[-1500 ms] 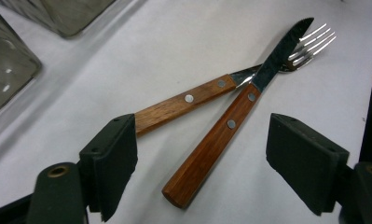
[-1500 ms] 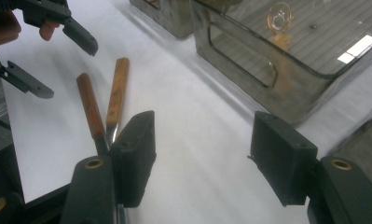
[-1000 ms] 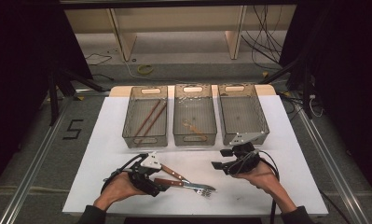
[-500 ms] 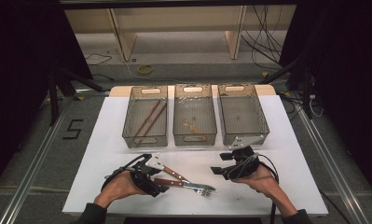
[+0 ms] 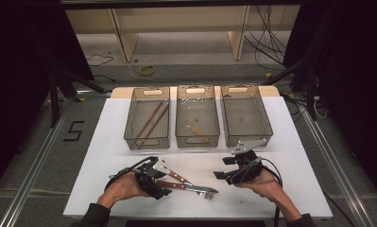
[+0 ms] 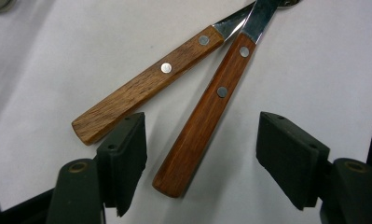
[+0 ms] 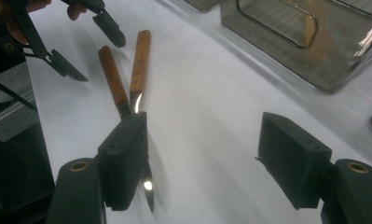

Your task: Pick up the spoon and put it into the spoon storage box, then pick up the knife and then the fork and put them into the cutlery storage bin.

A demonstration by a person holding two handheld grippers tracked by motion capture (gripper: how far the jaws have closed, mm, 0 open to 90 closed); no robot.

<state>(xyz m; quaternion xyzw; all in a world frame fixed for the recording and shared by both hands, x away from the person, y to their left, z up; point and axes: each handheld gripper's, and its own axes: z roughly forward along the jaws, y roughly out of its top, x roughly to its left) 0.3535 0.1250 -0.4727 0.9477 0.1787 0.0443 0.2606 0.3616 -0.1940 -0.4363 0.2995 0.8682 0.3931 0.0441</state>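
Closing left claw (image 6: 200, 158) now straddles darker handle (image 6: 202, 116), untouched.

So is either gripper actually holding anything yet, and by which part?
Nothing is held. The left gripper has just been closing its jaws around the darker wooden handle, but they stand apart from it. The right gripper is open over bare table.

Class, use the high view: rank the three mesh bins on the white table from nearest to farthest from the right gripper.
1. Right bin, on the table just beyond the right gripper.
2. Middle bin, farther off to the left, holding a pale utensil.
3. Left bin, farthest, at the left end of the row, holding two brown sticks.
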